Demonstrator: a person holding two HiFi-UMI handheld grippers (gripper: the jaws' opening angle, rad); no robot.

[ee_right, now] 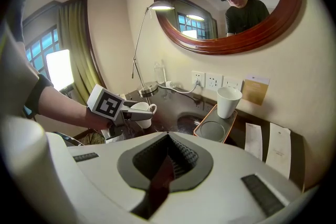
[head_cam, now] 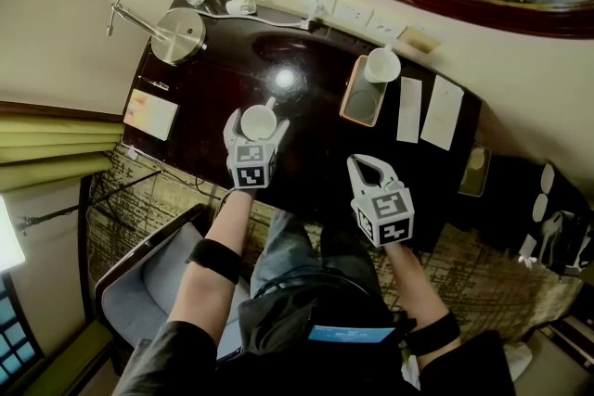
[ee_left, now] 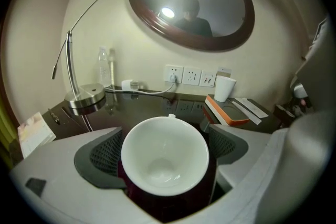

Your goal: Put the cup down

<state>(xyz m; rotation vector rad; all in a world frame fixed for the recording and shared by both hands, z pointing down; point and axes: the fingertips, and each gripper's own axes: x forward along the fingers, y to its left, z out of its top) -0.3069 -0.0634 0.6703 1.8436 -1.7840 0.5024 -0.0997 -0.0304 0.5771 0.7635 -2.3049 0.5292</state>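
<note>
The cup (ee_left: 165, 157) stands upright between the spread jaws of my left gripper (head_cam: 257, 130), its handle pointing away from me toward the wall. The pads seem just clear of its sides. My right gripper (head_cam: 371, 170) hangs closed and empty, well off to the right. The left gripper view hides the cup's base; the right gripper view shows it apparently resting on the dark desk (head_cam: 316, 107).

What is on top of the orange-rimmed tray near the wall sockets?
A handleless white cup stands upright at the wall end of the tray; the rest of its grey surface lies bare. The patch beneath that cup is covered.
</note>
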